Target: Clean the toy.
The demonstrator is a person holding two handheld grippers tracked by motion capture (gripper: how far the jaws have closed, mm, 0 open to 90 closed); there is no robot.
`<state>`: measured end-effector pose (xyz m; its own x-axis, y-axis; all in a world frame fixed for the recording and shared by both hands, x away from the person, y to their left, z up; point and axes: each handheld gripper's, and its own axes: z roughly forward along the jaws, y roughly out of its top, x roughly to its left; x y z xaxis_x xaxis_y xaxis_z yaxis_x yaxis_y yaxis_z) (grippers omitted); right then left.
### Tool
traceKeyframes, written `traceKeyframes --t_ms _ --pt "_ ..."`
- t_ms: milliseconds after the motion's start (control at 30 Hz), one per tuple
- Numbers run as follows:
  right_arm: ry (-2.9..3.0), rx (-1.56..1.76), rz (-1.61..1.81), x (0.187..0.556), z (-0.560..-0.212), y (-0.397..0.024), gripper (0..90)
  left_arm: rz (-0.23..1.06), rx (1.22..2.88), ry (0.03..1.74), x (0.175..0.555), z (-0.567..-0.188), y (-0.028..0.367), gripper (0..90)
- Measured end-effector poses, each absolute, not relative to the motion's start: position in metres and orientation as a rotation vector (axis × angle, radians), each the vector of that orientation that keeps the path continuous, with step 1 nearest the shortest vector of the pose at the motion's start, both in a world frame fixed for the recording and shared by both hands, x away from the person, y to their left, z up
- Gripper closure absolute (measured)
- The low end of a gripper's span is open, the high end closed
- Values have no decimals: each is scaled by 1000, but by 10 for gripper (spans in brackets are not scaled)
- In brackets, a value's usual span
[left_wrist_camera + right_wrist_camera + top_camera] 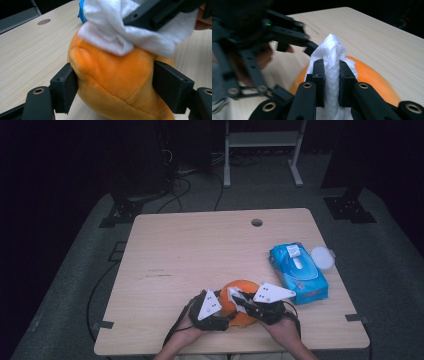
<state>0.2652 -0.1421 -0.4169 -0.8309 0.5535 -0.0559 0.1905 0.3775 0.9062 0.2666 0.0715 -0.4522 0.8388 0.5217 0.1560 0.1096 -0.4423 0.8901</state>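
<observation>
Dark surroundings frame a pale wooden table (200, 250), with black stands and cables seen on the grey floor behind it.

At the near edge of the table, an orange plush toy (117, 80) is gripped between the jaws of the left gripper (116, 86); the two black pads are pressed against its left and right flanks, and the soft fabric is seen bulging around them. The jaws of the right gripper (331, 82) are pinched together on a bunched white tissue (333, 57), which rises above the pads as a crumpled peak. In the left gripper view the tissue (120, 30) is laid against the top of the toy, with the right gripper's black frame directly above it.

From the high view, both grippers are seen meeting over the toy (239, 292), the left gripper (220, 307) at its left and the right gripper (245, 300) at its right, each held in a hand (187, 332) entering from the bottom edge.

Further right on the table, a blue tissue pack (298, 271) is lying well apart from the toy, with a white round lid (321, 256) just beside its far corner. A round cable hole (257, 222) is seen near the table's far edge.
</observation>
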Motion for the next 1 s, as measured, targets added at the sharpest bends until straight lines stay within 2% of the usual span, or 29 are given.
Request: traceKeyframes --t_ms 167,333,433,633,800,933,1000 --pt "2262 693 1394 272 -413 -154 782 478 1976 463 268 -454 74 249" --pt "2248 744 1390 280 -418 -172 783 256 1867 593 282 -453 87 201" --pt "2254 738 1387 278 -419 -171 784 212 1867 620 286 -460 89 194" --pt "2261 694 1429 268 -412 -159 785 354 1931 518 272 -454 77 298" --pt "2271 595 1413 255 -404 -144 787 456 1981 419 263 -451 71 316" --pt "2217 733 1377 272 -407 -171 787 433 1976 426 266 -454 76 317" --pt "2226 791 1383 279 -410 -183 786 389 1955 444 268 -452 76 284"
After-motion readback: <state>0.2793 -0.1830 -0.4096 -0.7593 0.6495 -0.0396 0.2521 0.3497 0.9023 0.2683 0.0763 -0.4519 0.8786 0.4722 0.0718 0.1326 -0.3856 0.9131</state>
